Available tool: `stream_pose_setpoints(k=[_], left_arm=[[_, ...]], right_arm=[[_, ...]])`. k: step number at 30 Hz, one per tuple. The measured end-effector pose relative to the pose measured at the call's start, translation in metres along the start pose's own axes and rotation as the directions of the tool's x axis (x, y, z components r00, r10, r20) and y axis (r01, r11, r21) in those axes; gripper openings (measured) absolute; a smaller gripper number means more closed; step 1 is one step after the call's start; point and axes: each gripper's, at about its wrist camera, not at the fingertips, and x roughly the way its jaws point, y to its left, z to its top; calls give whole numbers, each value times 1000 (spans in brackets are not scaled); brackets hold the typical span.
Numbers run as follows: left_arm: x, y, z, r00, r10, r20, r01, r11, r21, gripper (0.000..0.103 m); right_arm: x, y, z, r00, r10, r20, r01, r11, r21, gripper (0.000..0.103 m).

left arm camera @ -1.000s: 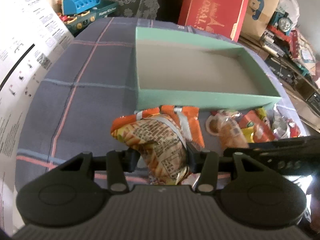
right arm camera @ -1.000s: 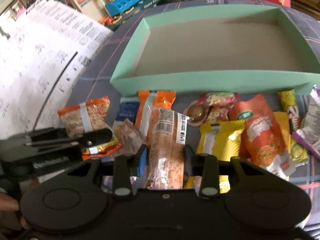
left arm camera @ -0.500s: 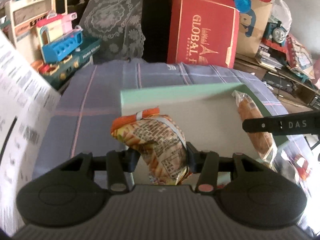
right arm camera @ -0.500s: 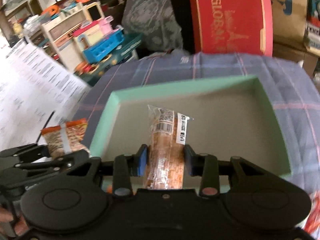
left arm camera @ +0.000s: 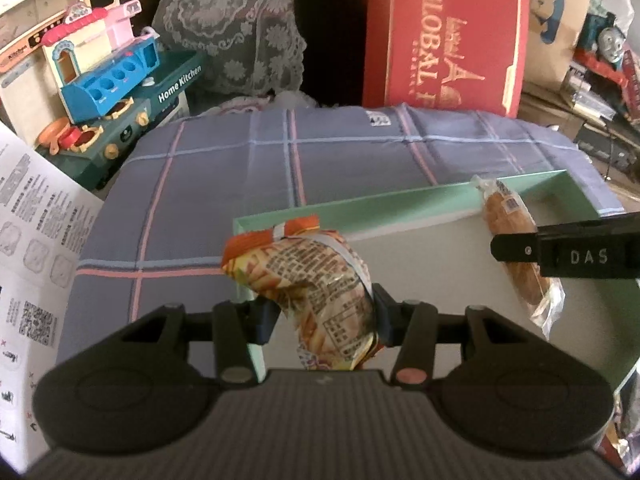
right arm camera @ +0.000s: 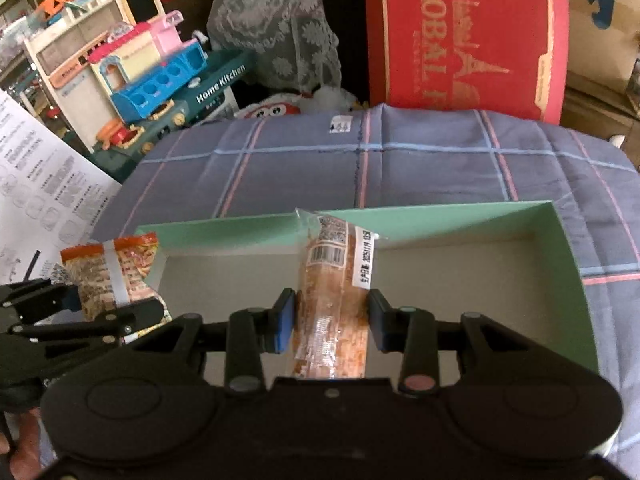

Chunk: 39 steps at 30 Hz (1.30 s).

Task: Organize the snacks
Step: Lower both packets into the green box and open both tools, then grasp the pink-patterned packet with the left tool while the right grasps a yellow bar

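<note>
Carrying two snacks at once over the shallow mint-green cardboard box (right arm camera: 562,264), which sits on a blue-grey plaid cloth (right arm camera: 420,164) with pink and pale-blue lines. Crinkled orange-and-yellow printed foil snack bag (left arm camera: 308,280) pinched by its lower half in the left gripper (left arm camera: 324,314), jaws closed on it from both sides, bulging top free above the pads, hanging over the box's near-left corner, clear of the pale floor. Long clear-wrapped golden pastry bar (right arm camera: 334,300) with a barcode label clamped at mid-length in the right gripper (right arm camera: 330,326), blue pads pressing either flank, long axis pointing toward the far wall, upper end overlapping that wall's rim in the right wrist view. Both held well above the floor and tilted downward, probably so each can be let go straight down without snagging a wall. Side by side rather than stacked, likely to land in separate spots: bag toward the left end, bar nearer the middle. No snacks visible on the box floor so far, so sorting looks barely begun. Gripping by the body rather than a seam, presumably to stop the slippery wrappers swinging. Beyond the cloth's far edge, a red gift box with gold lettering (left arm camera: 444,36); off the left edge, a toy kitchen set (left arm camera: 120,76) and white printed sheets (left arm camera: 36,216).
</note>
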Motion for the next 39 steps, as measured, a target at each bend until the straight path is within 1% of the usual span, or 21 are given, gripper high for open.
stream_pose_setpoints(k=[3, 4, 5, 6, 7, 9, 12, 15, 20, 27, 31, 34, 39], left_arm=[[9, -1, 2, 1000, 14, -8, -14, 1000, 4, 49], [11, -1, 2, 1000, 28, -5, -28, 1000, 6, 53], [12, -3, 2, 999, 45, -1, -45, 999, 9, 74], [11, -4, 1, 999, 49, 6, -49, 999, 12, 95], [9, -6, 1, 998, 54, 17, -54, 998, 14, 103], [4, -9, -1, 996, 79, 36, -80, 997, 19, 103], [-2, -12, -1, 997, 74, 16, -74, 997, 6, 103], [-14, -14, -3, 998, 67, 20, -67, 998, -2, 103], [-44, -23, -10, 996, 73, 47, -74, 997, 14, 103], [-93, -36, -27, 993, 67, 97, -70, 997, 26, 103], [-114, -42, -47, 992, 62, 106, -64, 998, 21, 103], [-125, -44, -69, 994, 52, 92, -53, 999, 11, 103], [-137, -46, -115, 998, 32, 60, -33, 999, 14, 103]], right_arm=[[11, 3, 1, 1000, 2, -14, -2, 1000, -7, 38], [13, 3, 1, 1000, 3, -14, -3, 1000, -7, 40], [15, 2, 3, 1000, 6, -14, -6, 1000, -1, 44], [15, 1, 2, 1000, 8, -9, -8, 1000, 14, 62], [13, 0, 2, 1000, 17, -2, -17, 1000, 24, 84], [8, 0, 4, 999, 21, 26, -21, 1000, 22, 102], [-4, 2, 1, 999, 12, 49, -12, 1000, 3, 103], [-15, 2, -2, 998, 15, 58, -15, 1000, 6, 103], [-37, 2, -9, 997, 13, 77, -14, 1000, 6, 103], [-87, 4, -34, 992, 16, 126, -15, 1000, -4, 103], [-112, 5, -52, 989, 23, 145, -23, 1000, -5, 103], [-128, 5, -73, 989, 31, 145, -32, 1000, -2, 103], [-139, 5, -111, 994, 47, 100, -48, 999, 6, 103]])
